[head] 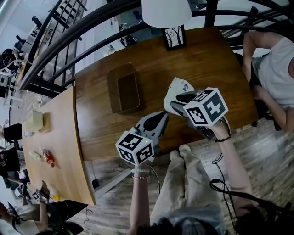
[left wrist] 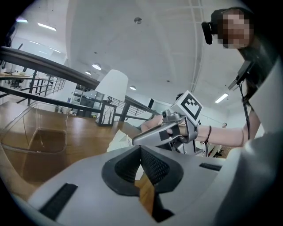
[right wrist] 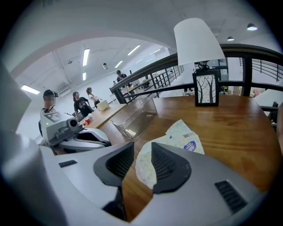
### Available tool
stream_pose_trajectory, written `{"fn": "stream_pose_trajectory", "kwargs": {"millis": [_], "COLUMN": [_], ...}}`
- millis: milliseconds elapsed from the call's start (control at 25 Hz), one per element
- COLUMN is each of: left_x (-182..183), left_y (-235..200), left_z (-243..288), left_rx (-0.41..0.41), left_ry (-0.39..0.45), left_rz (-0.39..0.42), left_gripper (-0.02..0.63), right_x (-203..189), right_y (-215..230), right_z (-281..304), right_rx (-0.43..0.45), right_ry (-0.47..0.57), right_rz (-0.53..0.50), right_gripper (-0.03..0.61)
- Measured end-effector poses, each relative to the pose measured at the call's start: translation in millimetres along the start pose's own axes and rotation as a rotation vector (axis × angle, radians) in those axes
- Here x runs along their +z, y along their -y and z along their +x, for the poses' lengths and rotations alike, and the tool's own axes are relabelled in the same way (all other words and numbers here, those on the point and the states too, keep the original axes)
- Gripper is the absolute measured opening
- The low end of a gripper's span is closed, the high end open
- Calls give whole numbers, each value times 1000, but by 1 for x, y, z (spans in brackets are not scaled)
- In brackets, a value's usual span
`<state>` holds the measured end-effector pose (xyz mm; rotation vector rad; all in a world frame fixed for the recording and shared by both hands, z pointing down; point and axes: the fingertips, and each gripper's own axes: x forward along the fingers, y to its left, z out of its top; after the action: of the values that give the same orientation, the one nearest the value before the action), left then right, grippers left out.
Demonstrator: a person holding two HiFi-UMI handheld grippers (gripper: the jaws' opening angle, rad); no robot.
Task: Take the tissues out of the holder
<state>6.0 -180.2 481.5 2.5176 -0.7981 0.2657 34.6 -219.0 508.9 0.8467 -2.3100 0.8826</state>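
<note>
The white tissue pack (head: 176,87) (right wrist: 188,137) lies flat on the wooden table (head: 206,59), outside the clear plastic holder (head: 124,89) (right wrist: 135,117), which stands empty to its left. My right gripper (head: 180,100) (right wrist: 142,148) is open just over the near end of the pack; the pack's edge shows in the gap between the pads, which do not press on it. My left gripper (head: 161,117) (left wrist: 140,152) hovers near the table's front edge, shut with nothing in it. In the left gripper view the holder (left wrist: 37,130) is at the left and the pack (left wrist: 118,137) lies under the right gripper (left wrist: 137,140).
A framed picture (head: 174,36) (right wrist: 207,88) and a white lamp shade (head: 165,11) stand at the table's far side by a dark railing (head: 55,41). A person (head: 275,69) sits at the right. A lighter table (head: 55,151) with small items adjoins on the left.
</note>
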Motion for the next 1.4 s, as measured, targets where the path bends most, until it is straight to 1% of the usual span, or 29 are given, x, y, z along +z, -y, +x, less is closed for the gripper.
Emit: {"fn": "stream_pose_trajectory", "kwargs": {"millis": [160, 280, 360, 440, 520, 600, 720, 880, 960, 1040, 1200, 1400], "left_x": [16, 27, 33, 39, 48, 58, 66, 76, 81, 83, 90, 106], "left_y": [14, 25, 33, 41, 49, 59, 70, 77, 79, 75, 69, 78], "left_z": [-13, -32, -45, -57, -67, -77, -94, -116, -127, -136, -146, -150], "left_rx": [-3, -5, -10, -11, -9, -4, -3, 36, 59, 80, 120, 133], "left_ry": [47, 76, 85, 94, 110, 136, 160, 185, 207, 228, 255, 284], "left_rz": [28, 50, 63, 86, 114, 132, 145, 206, 226, 230, 243, 277], "left_gripper": [8, 8, 8, 8, 8, 8, 8, 8, 8, 8, 8, 8], "right_x": [15, 25, 28, 33, 41, 52, 64, 73, 75, 76, 82, 89], "right_y": [-22, -53, -70, -84, -97, -112, -137, -161, -171, -179, -185, -188], "right_z": [-26, -45, -55, -64, -74, -87, -101, -109, -112, -111, -109, -113], "right_rx": [58, 140, 166, 169, 157, 151, 164, 181, 203, 218, 216, 232], "right_ry": [110, 172, 192, 218, 262, 329, 427, 496, 521, 531, 534, 556], "right_rz": [33, 9, -16, -51, -98, -153, -234, -298, -324, -348, -388, -413], "right_gripper": [107, 106, 104, 93, 58, 26, 12, 12, 12, 12, 12, 12]}}
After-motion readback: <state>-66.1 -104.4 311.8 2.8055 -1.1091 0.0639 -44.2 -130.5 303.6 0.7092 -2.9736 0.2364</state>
